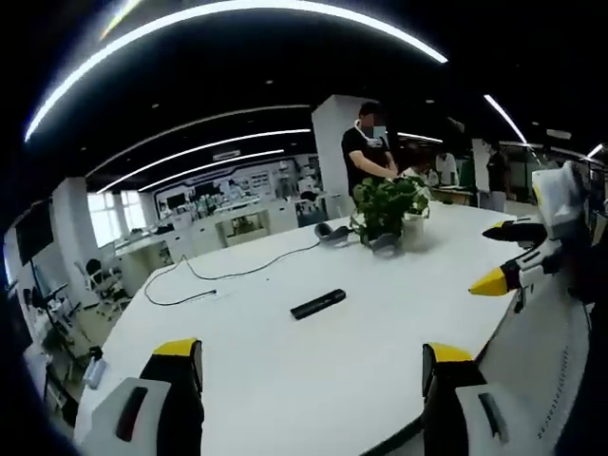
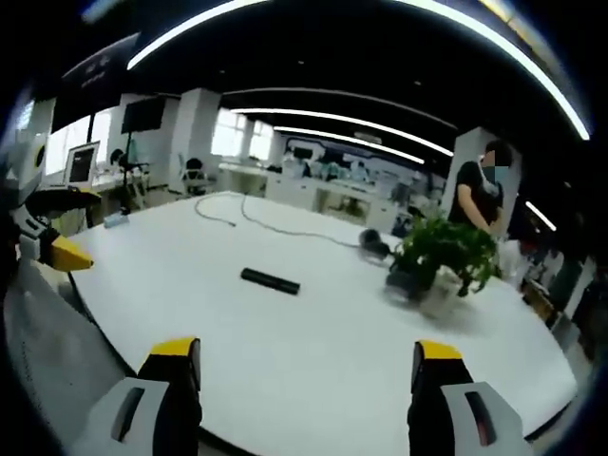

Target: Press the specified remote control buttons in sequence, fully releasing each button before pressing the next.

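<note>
A slim black remote control (image 1: 318, 304) lies flat near the middle of the white table (image 1: 380, 361), well ahead of my left gripper (image 1: 313, 353), whose jaws stand wide open and hold nothing. My right gripper (image 1: 505, 255) reaches in from the right edge of the left gripper view, yellow-tipped. In the right gripper view the remote control (image 2: 270, 280) lies ahead and left of centre. My right gripper (image 2: 306, 353) is open, above the table's near edge. My left gripper (image 2: 59, 249) shows at the left edge of that view.
A potted green plant (image 1: 389, 211) stands at the far side of the table, with black headphones (image 1: 332, 233) beside it and a black cable (image 1: 228, 274) trailing left. A person (image 1: 366, 147) stands behind the plant. Desks and chairs fill the room beyond.
</note>
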